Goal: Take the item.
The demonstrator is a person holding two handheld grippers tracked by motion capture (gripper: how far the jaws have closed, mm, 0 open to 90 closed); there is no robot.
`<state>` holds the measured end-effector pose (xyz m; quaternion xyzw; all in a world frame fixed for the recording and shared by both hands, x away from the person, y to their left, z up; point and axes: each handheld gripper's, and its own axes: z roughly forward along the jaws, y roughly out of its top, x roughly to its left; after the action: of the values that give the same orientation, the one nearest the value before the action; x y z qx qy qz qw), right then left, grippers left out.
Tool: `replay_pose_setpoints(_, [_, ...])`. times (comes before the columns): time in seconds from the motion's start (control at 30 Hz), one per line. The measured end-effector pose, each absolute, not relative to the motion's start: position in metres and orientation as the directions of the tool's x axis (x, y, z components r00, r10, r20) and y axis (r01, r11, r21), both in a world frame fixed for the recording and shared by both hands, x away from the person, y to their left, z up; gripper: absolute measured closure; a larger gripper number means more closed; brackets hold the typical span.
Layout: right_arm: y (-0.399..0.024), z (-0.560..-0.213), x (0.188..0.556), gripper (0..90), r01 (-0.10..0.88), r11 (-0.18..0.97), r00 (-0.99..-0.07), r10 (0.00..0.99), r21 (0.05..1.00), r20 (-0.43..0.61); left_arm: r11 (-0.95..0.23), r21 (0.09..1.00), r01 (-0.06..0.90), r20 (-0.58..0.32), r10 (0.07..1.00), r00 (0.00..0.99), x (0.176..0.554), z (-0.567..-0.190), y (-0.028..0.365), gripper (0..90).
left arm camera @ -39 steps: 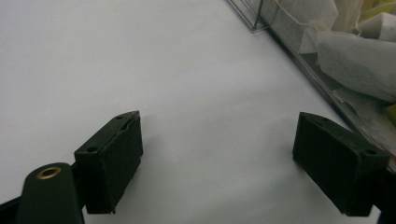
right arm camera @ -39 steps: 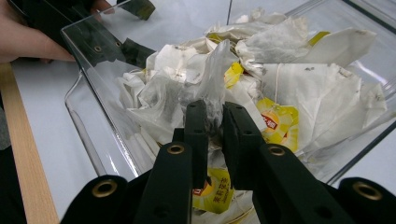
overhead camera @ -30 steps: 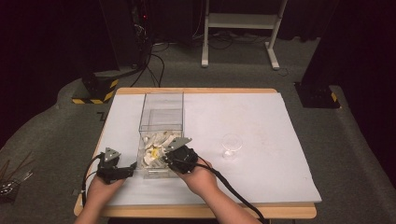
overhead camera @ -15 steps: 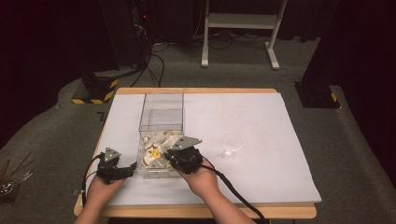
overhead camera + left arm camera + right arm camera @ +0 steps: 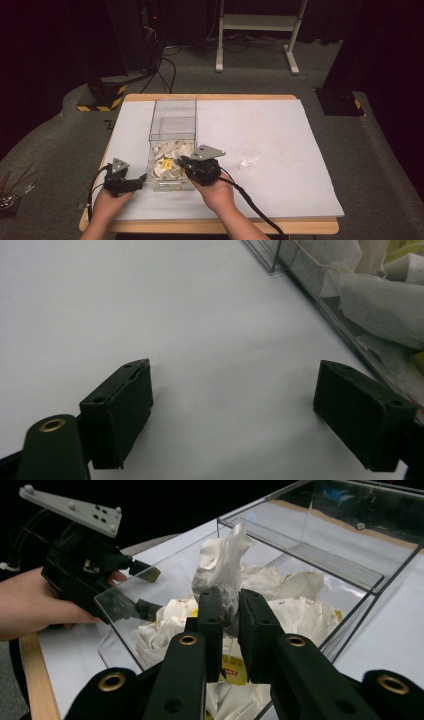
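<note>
Step in hand: lifting one tea bag [image 5: 225, 575] out of the clear box [image 5: 172, 131]; this is a judgement from how the pieces lie
Right gripper [image 5: 230, 611]: jaws nearly closed, pinching the white paper of the tea bag, which stands up above the heap of other bags [image 5: 295, 615] in the near end of the box
Left gripper [image 5: 235, 415]: jaws wide apart and holding nothing, resting low over the white sheet [image 5: 150, 310] just beside the box's outer wall, seemingly there to steady it
Doing it well: raise the right gripper straight up until the bag's string and tag hang free of the heap, so no neighbour is dragged along; keep the pinch firm, since thin paper slips or tears
Edges: the box's see-through walls are hard to judge; the near wall and the long side walls stand close to the right gripper, so clear the rim before moving sideways
Open room: the worktop [image 5: 300, 225] to the right is bare sheet, with a small clear cup [image 5: 248, 153] near the right hand; that side looks the easiest way out
</note>
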<state>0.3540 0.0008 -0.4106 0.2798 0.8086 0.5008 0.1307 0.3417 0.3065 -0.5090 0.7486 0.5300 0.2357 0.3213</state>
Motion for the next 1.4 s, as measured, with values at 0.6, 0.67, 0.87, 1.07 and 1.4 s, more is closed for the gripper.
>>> replay_pose_setpoints(0.6, [-0.006,-0.401,0.352,80.6,0.291,0.271,-0.797,0.599,0.918,0.076,-0.232,0.731,0.642,0.013,0.945,0.327,0.342,-0.509,0.306,16.1])
replay_pose_setpoints(0.67, [-0.007,-0.400,0.352,80.5,0.286,0.267,-0.798,0.597,0.920,0.075,-0.237,0.730,0.641,0.017,0.944,0.330,0.342,-0.509,0.307,16.1])
replay_pose_setpoints(0.87, [-0.009,-0.399,0.353,80.4,0.278,0.256,-0.804,0.590,0.926,0.078,-0.235,0.731,0.641,0.015,0.944,0.329,0.342,-0.509,0.307,16.1])
replay_pose_setpoints(1.07, [-0.011,-0.396,0.354,80.4,0.275,0.248,-0.804,0.590,0.929,0.080,-0.237,0.730,0.641,0.017,0.944,0.330,0.342,-0.509,0.307,16.1])
replay_pose_setpoints(1.4, [-0.018,-0.379,0.359,80.4,0.249,0.221,-0.799,0.597,0.943,0.071,-0.235,0.731,0.641,0.015,0.944,0.329,0.342,-0.509,0.307,16.1])
